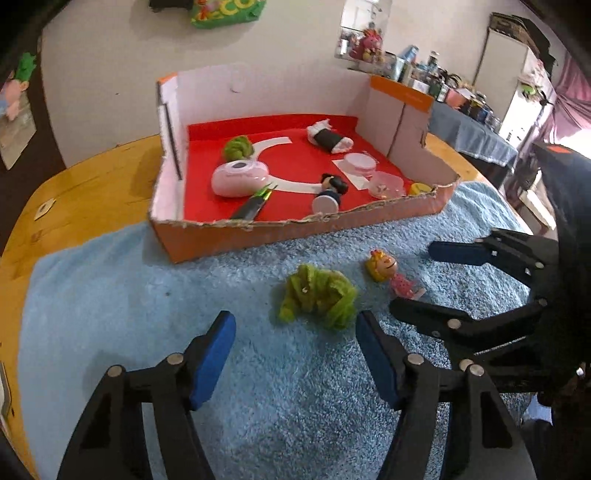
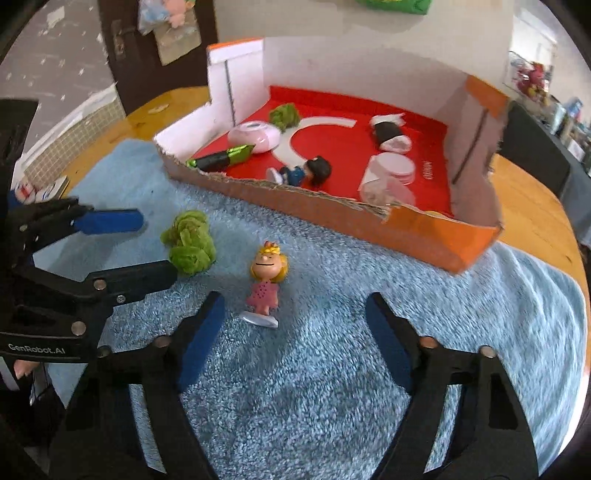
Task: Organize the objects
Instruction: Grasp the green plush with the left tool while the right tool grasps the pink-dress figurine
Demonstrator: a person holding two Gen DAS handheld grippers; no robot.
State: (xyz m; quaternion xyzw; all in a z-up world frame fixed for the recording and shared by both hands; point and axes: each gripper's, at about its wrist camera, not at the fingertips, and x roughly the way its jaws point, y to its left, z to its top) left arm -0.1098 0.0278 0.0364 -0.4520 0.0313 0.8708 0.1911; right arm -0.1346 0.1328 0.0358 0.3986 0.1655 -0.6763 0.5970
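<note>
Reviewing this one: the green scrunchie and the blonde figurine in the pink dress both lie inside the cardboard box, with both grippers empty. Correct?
Not quite. The green scrunchie and the blonde figurine lie on the blue rug in front of the cardboard box, as the right wrist view shows. The left gripper and right gripper are indeed empty.

White lettering "GenRobot.AI" stands on the black body of the left tool (image 2: 157,247), low at the left edge of the right wrist view. The green bag (image 1: 225,13) on the wall bears large yellow letters, cut off, seemingly "ECO". Small print on the box's red liner (image 2: 428,168) is too blurred to read.
</note>
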